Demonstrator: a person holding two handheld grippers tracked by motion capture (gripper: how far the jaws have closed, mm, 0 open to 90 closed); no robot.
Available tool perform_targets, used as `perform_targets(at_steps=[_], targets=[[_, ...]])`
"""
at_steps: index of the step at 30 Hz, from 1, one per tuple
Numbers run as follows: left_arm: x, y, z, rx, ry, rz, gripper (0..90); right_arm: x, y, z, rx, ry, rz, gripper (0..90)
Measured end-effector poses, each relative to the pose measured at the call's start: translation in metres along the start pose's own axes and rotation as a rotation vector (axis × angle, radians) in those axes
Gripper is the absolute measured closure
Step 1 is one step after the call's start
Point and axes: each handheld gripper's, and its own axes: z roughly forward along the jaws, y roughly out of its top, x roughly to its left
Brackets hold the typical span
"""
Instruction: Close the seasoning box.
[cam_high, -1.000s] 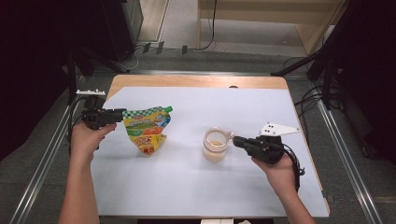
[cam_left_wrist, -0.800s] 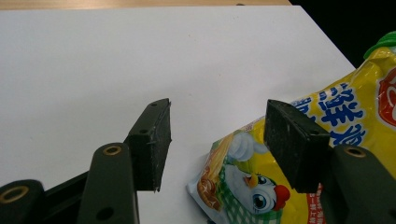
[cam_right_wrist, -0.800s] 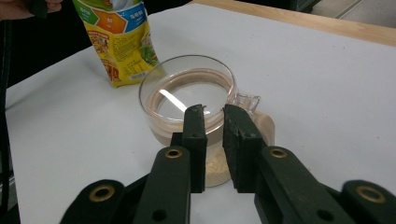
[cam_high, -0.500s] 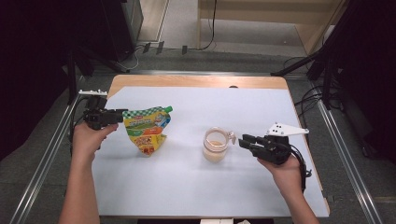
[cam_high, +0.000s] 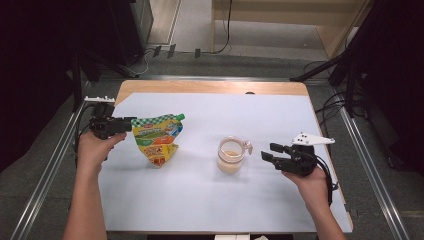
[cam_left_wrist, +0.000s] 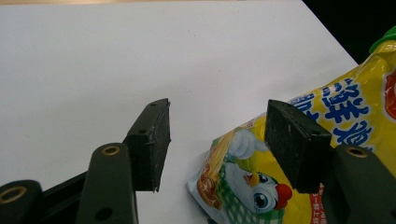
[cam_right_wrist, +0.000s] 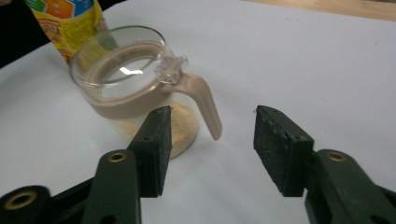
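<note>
A yellow and green spouted pouch (cam_high: 157, 137) with a green cap lies on the white sheet at the left. My left gripper (cam_high: 127, 123) is at its left edge, open. In the left gripper view the pouch (cam_left_wrist: 345, 116) reaches under the right jaw, and the left gripper (cam_left_wrist: 217, 144) grips nothing. A small clear jug (cam_high: 231, 155) with a beige handle and pale powder in its bottom stands at the centre right. My right gripper (cam_high: 267, 152) is open a short way to its right. The right gripper (cam_right_wrist: 212, 149) faces the jug (cam_right_wrist: 130, 88) and its handle (cam_right_wrist: 205, 107), without touching.
The white sheet (cam_high: 210, 200) covers most of the wooden table (cam_high: 210, 87). Metal rails run along both sides of the table. Cables and dark stands lie on the floor behind. The pouch (cam_right_wrist: 70, 18) shows behind the jug in the right gripper view.
My right gripper has drawn back to the right, away from the jug. The left gripper and the pouch have hardly moved.
</note>
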Motion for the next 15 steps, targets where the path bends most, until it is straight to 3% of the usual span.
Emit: perform_targets(at_steps=[5, 8, 10, 15], targets=[[0.001, 0.000, -0.001, -0.002, 0.002, 0.000, 41.6, -0.009, -0.006, 0.001, -0.019, -0.058, -0.013, 38.1], [0.001, 0.000, 0.000, 0.001, 0.002, 0.001, 41.5, -0.017, -0.009, 0.002, -0.018, -0.062, 0.024, 34.5], [0.001, 0.000, 0.000, 0.003, 0.001, 0.001, 41.4, -0.024, -0.011, 0.003, -0.017, -0.037, 0.051, 30.9], [0.001, -0.001, 0.001, 0.005, -0.001, 0.002, 40.8, -0.035, -0.015, 0.004, -0.026, -0.078, 0.067, 30.1]])
